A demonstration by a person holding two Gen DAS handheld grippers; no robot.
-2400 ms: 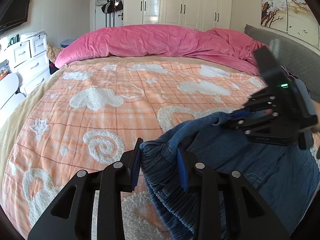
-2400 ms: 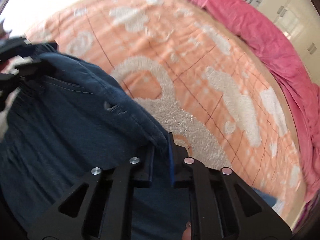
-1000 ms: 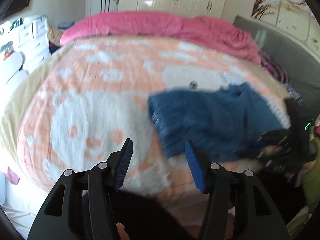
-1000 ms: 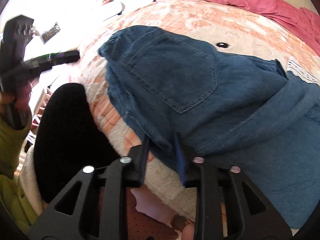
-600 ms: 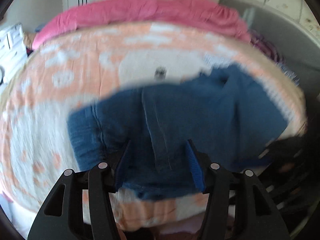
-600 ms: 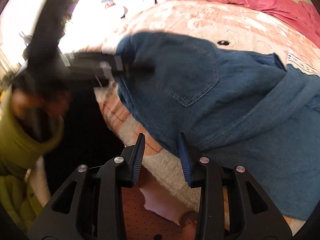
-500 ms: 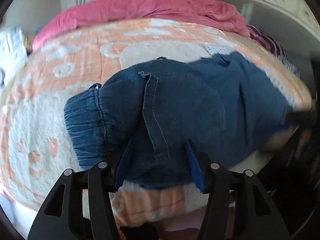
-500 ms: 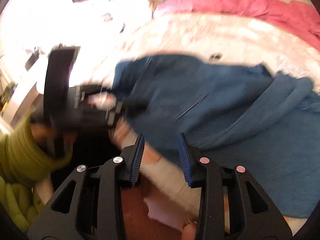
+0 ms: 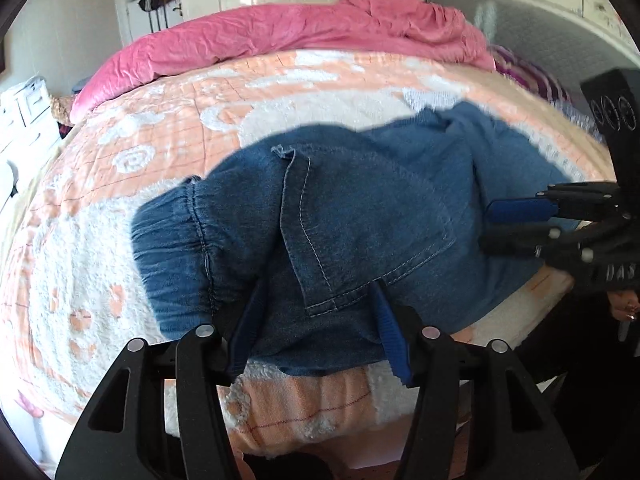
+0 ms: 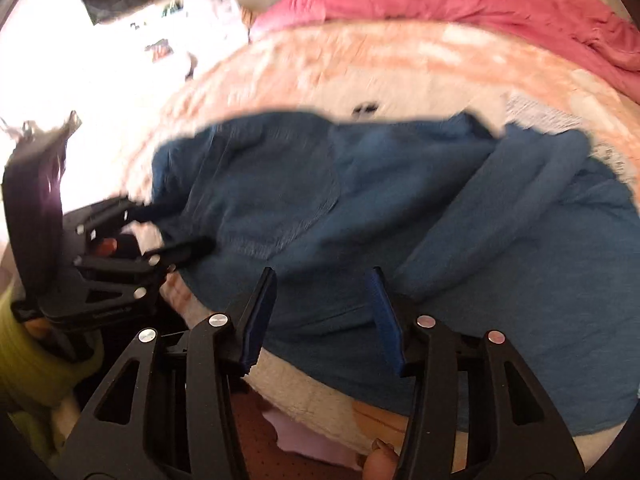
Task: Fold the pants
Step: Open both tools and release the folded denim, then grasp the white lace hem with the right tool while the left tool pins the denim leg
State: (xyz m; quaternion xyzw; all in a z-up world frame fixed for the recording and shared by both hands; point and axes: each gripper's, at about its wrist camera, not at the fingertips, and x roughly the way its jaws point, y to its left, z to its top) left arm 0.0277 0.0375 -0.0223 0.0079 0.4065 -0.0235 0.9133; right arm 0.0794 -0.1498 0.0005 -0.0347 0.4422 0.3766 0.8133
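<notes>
Denim pants (image 9: 360, 216) lie bunched at the bed's (image 9: 120, 208) near edge. Both grippers, left (image 9: 316, 328) and right (image 10: 320, 316), have jaws just opened, gripping nothing. The slack cloth could slide off the edge or fold crooked.

I am carrying two black plastic grippers: left gripper (image 9: 318, 326), right gripper (image 10: 320, 314). Ribbed blue pads (image 9: 390, 334) are lining each finger; silver screws (image 10: 425, 322) are dotting the triangular-cutout frames. I am wearing a yellow-green sleeve (image 10: 24, 364).

Both wrist views share pants (image 9: 360, 216).
</notes>
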